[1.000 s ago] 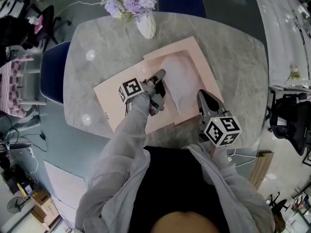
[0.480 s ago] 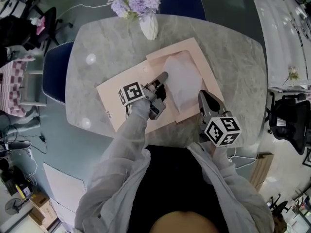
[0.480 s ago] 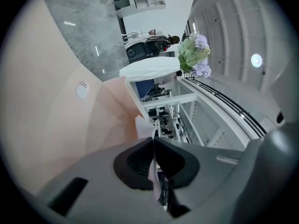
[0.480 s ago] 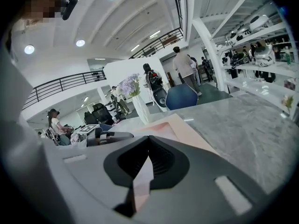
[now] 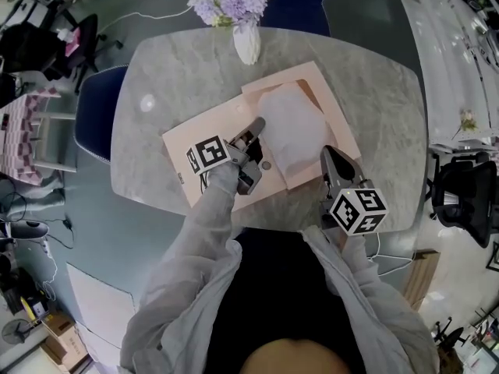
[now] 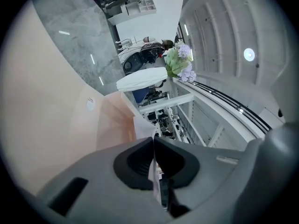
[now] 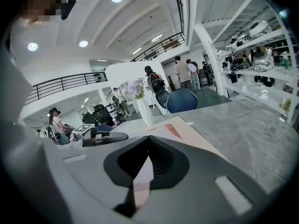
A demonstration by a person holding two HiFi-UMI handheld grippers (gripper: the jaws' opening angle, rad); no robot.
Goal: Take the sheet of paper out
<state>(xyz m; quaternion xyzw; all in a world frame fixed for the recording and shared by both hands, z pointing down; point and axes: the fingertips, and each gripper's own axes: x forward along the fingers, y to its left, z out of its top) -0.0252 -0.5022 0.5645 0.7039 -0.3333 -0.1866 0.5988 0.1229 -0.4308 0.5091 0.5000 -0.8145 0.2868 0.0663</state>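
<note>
- The right hand-held gripper (image 5: 330,156) is the one nearest to the person. Its job is to pin the pink envelope (image 5: 199,135) so it does not slide.
- I think the pull should be slow and flat, going along the envelope. A sharp tug up could bend or rip the thin sheet.
- The pinch on the sheet should be firm but small (just the edge), so the paper does not crumple.
- The right hand-held gripper has its jaws closed. A pink strip of the envelope's near edge is squeezed between them.
- The left hand-held gripper (image 5: 257,123) is a bit farther out, over the middle of the envelope. Its jaws are closed too, with the thin white edge of the sheet of paper (image 5: 295,127) between them.
- The sheet of paper lies on the right part of the envelope, just past both hand-held grippers. It looks mostly out, but I cannot tell if any of it is tucked inside.
- The envelope rests flat on the grey desk (image 5: 374,76).
- At the far edge of the desk stands a white vase (image 5: 247,45) with purple flowers, well away from the work.
</note>
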